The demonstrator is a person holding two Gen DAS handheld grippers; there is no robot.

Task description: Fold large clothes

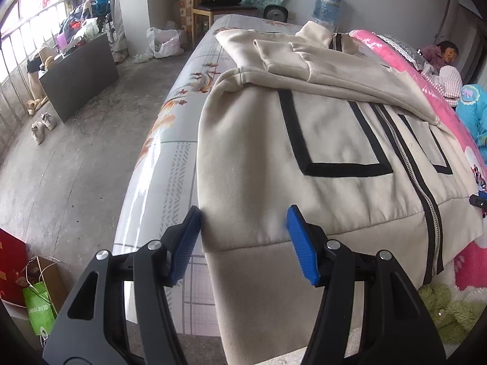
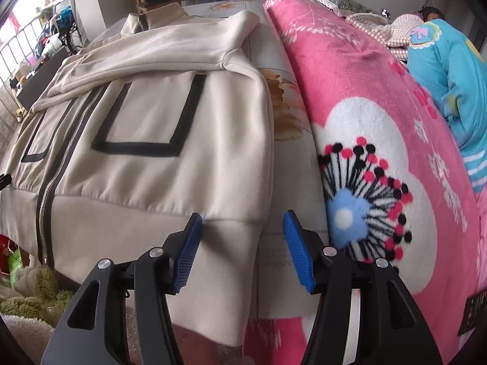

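One cream jacket (image 1: 319,158) with two black-outlined pockets (image 2: 146,115) and one zip (image 1: 404,158) lies on one bed (image 1: 170,140) beside one pink blanket (image 2: 380,106), with one water bottle (image 1: 327,4), one chair (image 1: 213,3) and two shoes (image 1: 44,123) around.

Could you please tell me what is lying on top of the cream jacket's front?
Both sleeves lie folded across the chest of the cream jacket, above the black-outlined pockets. They cover the upper zipper and chest, so nothing under them can be seen.
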